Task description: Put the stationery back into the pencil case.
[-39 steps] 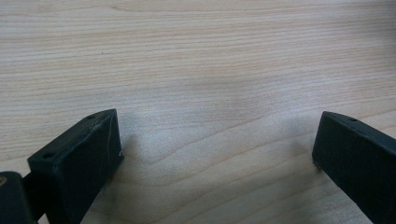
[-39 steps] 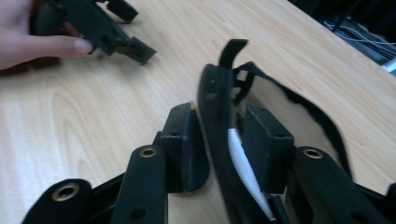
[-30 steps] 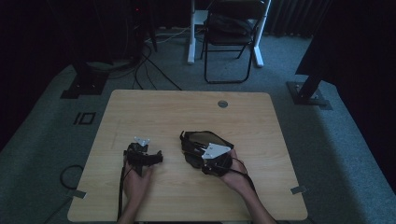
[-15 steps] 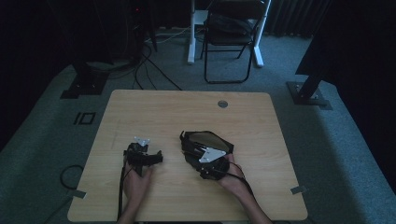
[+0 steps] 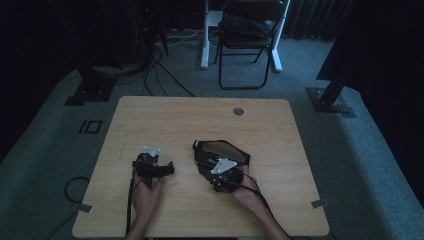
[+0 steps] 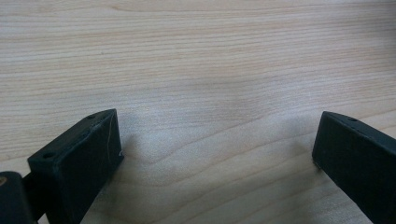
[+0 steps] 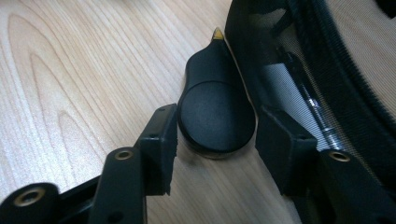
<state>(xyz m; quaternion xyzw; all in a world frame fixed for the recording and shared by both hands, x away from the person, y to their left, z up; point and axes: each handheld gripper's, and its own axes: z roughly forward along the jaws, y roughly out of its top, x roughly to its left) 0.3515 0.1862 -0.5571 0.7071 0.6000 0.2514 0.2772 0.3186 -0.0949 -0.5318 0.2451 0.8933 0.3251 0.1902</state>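
The right gripper [image 7: 217, 154] has just been opening, and its jaws sit on both sides of a small black teardrop thing [image 7: 215, 114] without squeezing it. That thing lies on the table [image 5: 165, 115], just beside the mesh pouch [image 5: 222, 150], maybe touching it. Putting it inside looks not yet done. The left gripper [image 6: 217, 149] rests wide and empty.

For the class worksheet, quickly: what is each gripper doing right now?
Left gripper: open, nothing between the jaws, bare table below.
Right gripper: open, jaws just opening, straddling a black teardrop-shaped object beside a mesh pouch.
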